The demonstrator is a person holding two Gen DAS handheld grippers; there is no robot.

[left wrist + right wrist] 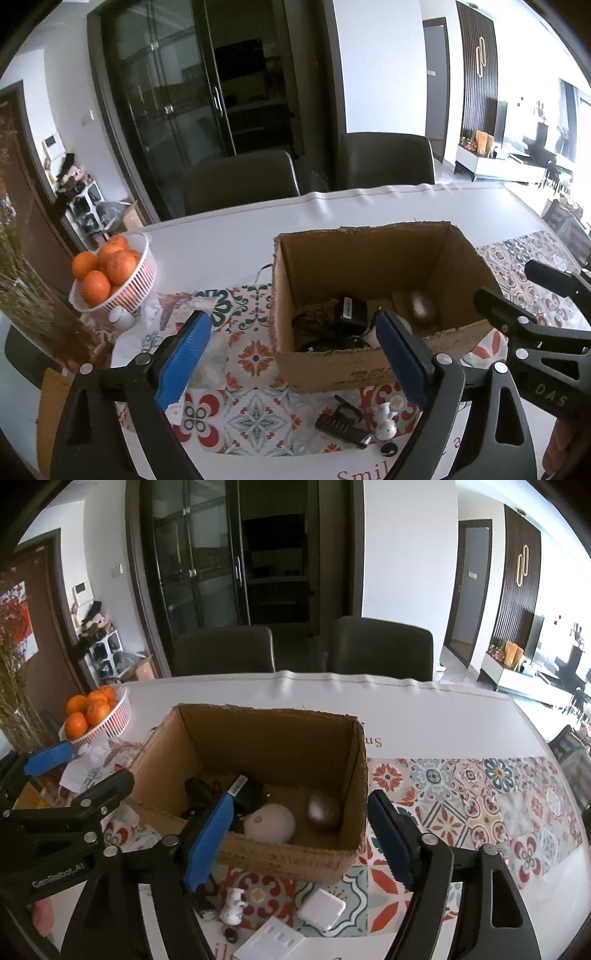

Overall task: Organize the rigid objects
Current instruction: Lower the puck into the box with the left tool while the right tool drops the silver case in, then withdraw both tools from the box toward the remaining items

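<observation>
An open cardboard box (pixel 332 369) (pixel 288 856) stands on the patterned table runner. Inside lie a black power adapter with its cable (pixel 351 308) (pixel 243 794), a pale round object (pixel 269 823) and a dark brown egg-shaped object (pixel 421 306) (pixel 324 809). My left gripper (pixel 291 321) hovers open over the box's near left corner and holds nothing. My right gripper (pixel 300 799) stands open above the box's front wall, also holding nothing. In front of the box lie a black comb-like piece (pixel 341 424), a small white figurine (pixel 384 421) (pixel 232 908), a white square charger (pixel 321 908) and a flat white block (pixel 273 941).
A white basket of oranges (pixel 110 273) (pixel 96 712) sits at the table's left, beside dried stems (pixel 22 280). Two dark chairs (pixel 240 181) (pixel 380 650) stand behind the far table edge. The runner (pixel 480 797) stretches to the right of the box.
</observation>
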